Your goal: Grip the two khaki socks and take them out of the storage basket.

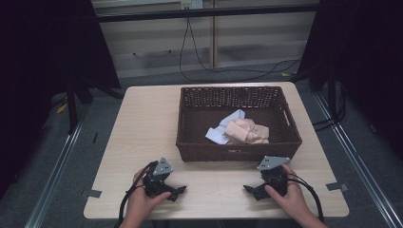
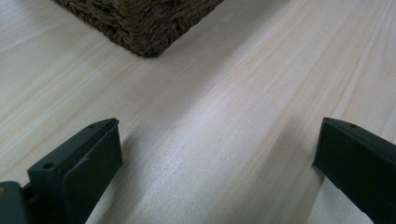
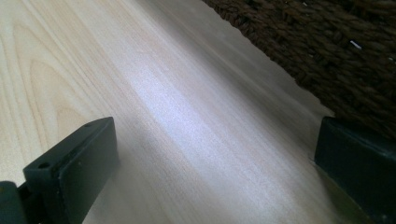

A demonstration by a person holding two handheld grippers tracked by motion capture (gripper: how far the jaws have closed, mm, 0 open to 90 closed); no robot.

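Note:
A dark brown wicker basket [image 1: 190, 142] stands on the far middle of the light wooden table [image 1: 142, 123]. Inside it lie a peach cloth [image 1: 246, 130] and a pale blue cloth [image 1: 221, 132], crumpled together. My left gripper [image 1: 178, 192] rests on the table near the front edge, left of centre, pointing right, open with nothing between its jaws. My right gripper [image 1: 250, 191] rests at the front right, pointing left, also open and empty. In the left gripper view a basket corner [image 2: 144, 28] lies ahead; in the right gripper view the basket wall [image 3: 327, 46] runs along the right.
Grey tape marks [image 1: 91, 193] sit at the table's front corners. Black cables [image 1: 190, 52] hang down the back wall and trail over the floor. A metal rail [image 1: 57, 166] runs along each side of the table.

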